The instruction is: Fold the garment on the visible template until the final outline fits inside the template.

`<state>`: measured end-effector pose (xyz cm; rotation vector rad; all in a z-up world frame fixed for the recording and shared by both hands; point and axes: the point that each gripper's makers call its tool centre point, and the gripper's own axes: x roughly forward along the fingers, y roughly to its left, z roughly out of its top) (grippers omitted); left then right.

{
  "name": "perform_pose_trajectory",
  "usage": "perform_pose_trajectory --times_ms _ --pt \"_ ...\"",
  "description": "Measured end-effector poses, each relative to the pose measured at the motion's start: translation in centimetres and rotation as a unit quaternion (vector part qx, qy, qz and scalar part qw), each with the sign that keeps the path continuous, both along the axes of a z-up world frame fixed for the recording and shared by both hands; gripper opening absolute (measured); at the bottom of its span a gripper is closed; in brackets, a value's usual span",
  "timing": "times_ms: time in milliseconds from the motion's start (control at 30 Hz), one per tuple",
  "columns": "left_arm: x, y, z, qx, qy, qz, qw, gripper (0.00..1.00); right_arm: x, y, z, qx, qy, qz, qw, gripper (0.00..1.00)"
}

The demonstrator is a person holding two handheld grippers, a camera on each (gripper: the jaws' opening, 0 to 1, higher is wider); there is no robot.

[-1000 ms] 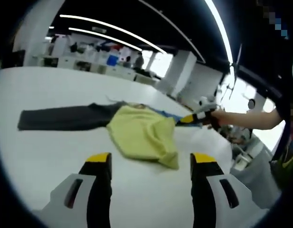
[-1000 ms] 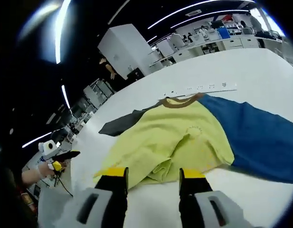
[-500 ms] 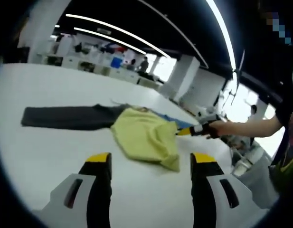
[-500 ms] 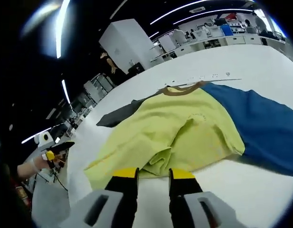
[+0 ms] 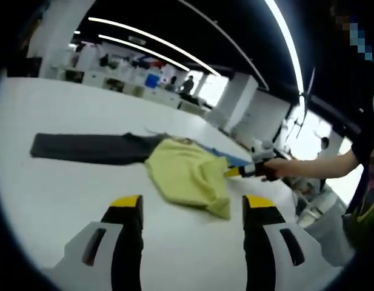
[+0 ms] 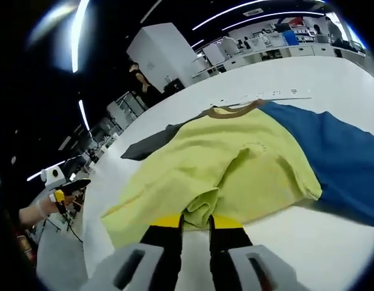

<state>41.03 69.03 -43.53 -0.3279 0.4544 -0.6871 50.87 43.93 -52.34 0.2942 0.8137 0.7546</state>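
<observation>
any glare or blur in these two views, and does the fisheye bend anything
Left gripper view: ceiling light strips glare and curve with the lens, window area blown out. Right gripper view: smeared glare top left, yellow garment fairly sharp, white table edge bowed.

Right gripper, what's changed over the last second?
The right gripper moved in to the yellow shirt's near hem and its jaws closed from wide apart onto that edge. The left gripper stayed open, hovering short of the shirt; the blue and grey sleeves lie as before.
</observation>
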Motion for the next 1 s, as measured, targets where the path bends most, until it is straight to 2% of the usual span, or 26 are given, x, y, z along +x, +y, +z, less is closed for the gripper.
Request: perform_pose_trajectory --times_ms 167,233,400,667,1000 --pt "0.0 0.0 0.1 -0.001 -0.001 0.000 1.0000 0.62 0.2 -0.2 -0.4 -0.005 0.000 -0.002 1.0000 0.00" --pt "0.0 0.1 0.0 0.001 0.000 0.000 1.0000 0.62 0.1 -0.2 -0.3 -0.005 0.001 -0.003 1.0000 0.00" --pt "-0.2 0.0 0.0 0.000 -0.001 0.001 1.0000 0.61 -0.5 -1.0 1.2 0.000 0.001 -0.006 1.0000 0.00" --pt "-0.5 -0.7 -0.2 -0.005 0.001 -0.006 1.0000 0.60 -1.8 -3.1 4.5 0.006 -0.030 -0.020 0.9993 0.00" --pt "-0.9 -2.2 -0.6 -0.011 0.005 -0.020 0.9997 0.57 -4.2 -5.8 6.7 -0.027 -0.064 -0.019 0.9974 0.00"
